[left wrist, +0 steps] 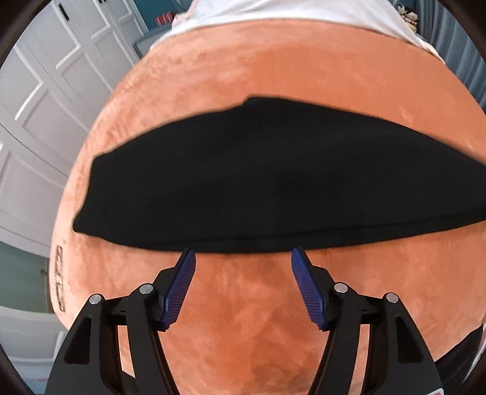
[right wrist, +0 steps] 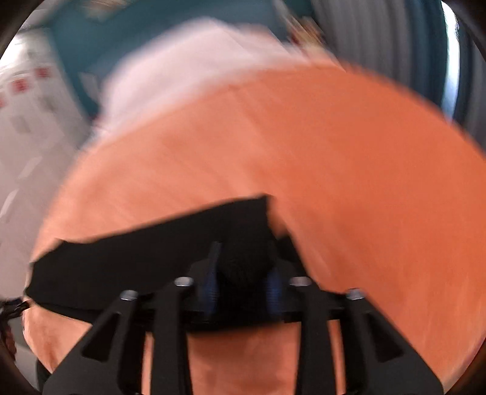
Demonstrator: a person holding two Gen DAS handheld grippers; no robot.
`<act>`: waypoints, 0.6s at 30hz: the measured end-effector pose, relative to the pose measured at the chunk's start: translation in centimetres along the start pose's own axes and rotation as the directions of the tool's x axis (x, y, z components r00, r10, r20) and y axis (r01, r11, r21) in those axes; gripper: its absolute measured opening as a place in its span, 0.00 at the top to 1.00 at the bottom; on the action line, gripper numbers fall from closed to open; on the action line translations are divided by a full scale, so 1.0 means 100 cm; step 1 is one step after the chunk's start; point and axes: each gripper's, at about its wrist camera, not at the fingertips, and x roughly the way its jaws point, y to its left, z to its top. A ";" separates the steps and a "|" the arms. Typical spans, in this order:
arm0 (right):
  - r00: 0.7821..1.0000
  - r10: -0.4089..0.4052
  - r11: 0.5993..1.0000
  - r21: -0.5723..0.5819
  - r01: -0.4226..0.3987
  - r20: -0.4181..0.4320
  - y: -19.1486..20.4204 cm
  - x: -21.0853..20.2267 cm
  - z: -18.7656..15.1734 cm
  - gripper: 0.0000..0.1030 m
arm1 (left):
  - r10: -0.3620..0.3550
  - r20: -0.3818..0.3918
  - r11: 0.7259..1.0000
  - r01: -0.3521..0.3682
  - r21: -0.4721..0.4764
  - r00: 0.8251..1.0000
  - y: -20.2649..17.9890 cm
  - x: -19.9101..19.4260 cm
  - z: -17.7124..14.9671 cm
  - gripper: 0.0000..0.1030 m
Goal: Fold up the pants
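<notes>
The black pants (left wrist: 273, 182) lie as a long flat band across an orange plush blanket (left wrist: 243, 319). My left gripper (left wrist: 241, 255) is open and empty, its blue fingertips just at the near edge of the pants. In the blurred right wrist view, my right gripper (right wrist: 244, 270) is shut on a bunched end of the pants (right wrist: 152, 261), which trail off to the left over the blanket (right wrist: 334, 182).
White bedding (left wrist: 288, 12) lies past the far edge of the blanket. White panelled doors (left wrist: 45, 106) stand to the left. Grey curtains (right wrist: 379, 39) hang at the back right, with a teal wall (right wrist: 106, 39) behind.
</notes>
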 end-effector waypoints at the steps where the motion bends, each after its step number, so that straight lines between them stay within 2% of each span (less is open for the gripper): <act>1: 1.000 -0.011 0.999 0.030 0.011 -0.001 -0.007 0.001 -0.011 0.68 | 0.000 -0.010 1.000 0.000 -0.006 1.000 -0.002 0.002 -0.002 0.38; 2: 0.999 0.035 0.998 0.053 -0.037 0.027 -0.010 -0.005 -0.019 0.68 | 0.001 -0.010 1.000 -0.001 -0.012 1.000 -0.003 -0.002 -0.007 0.38; 3: 0.994 0.089 0.992 0.086 -0.095 0.069 -0.010 -0.014 -0.028 0.61 | 0.002 -0.008 1.000 -0.002 -0.017 1.000 -0.002 -0.002 -0.009 0.38; 5: 0.987 0.121 0.987 0.096 -0.131 0.108 0.000 -0.024 -0.036 0.42 | 0.011 -0.011 1.000 -0.011 -0.015 1.000 -0.002 -0.002 -0.011 0.36; 8: 0.982 0.146 0.989 0.013 -0.149 0.122 0.034 -0.025 -0.030 0.41 | 0.039 -0.017 0.999 -0.039 -0.002 0.999 -0.005 -0.001 -0.013 0.34; 10: 0.988 0.115 0.992 -0.074 -0.107 0.104 0.053 -0.010 -0.023 0.40 | 0.074 0.010 0.997 -0.075 0.014 0.997 -0.011 -0.007 -0.015 0.34; 11: 0.993 0.074 0.990 -0.125 -0.063 0.088 0.062 -0.004 -0.024 0.40 | 0.095 0.031 0.995 -0.095 0.018 0.995 -0.013 -0.009 -0.017 0.33; 12: 0.999 -0.015 0.987 -0.159 0.022 0.042 0.066 0.017 -0.025 0.42 | 0.104 0.038 0.994 -0.105 0.021 0.994 -0.012 -0.010 -0.018 0.28; 13: 0.997 -0.076 0.988 -0.139 0.074 -0.011 0.062 0.030 -0.026 0.46 | 0.115 0.042 0.993 -0.116 0.023 0.992 -0.012 -0.010 -0.021 0.26; 14: 0.996 -0.090 0.991 -0.103 0.088 -0.019 0.063 0.031 -0.027 0.50 | 0.120 0.040 0.992 -0.121 0.019 0.992 -0.009 -0.011 -0.024 0.24; 15: 0.998 -0.065 0.995 -0.068 0.066 0.025 0.070 0.016 -0.030 0.49 | 0.123 0.037 0.992 -0.123 0.009 0.992 -0.004 -0.010 -0.028 0.24; 16: 0.999 -0.003 0.998 -0.062 0.007 0.052 0.081 0.002 -0.035 0.49 | 0.118 0.031 0.993 -0.118 -0.017 0.993 0.008 -0.009 -0.033 0.24; 18: 0.993 0.096 0.992 -0.087 -0.089 0.075 0.109 -0.023 -0.053 0.38 | 0.100 0.005 0.992 -0.099 -0.077 0.995 0.032 -0.002 -0.042 0.23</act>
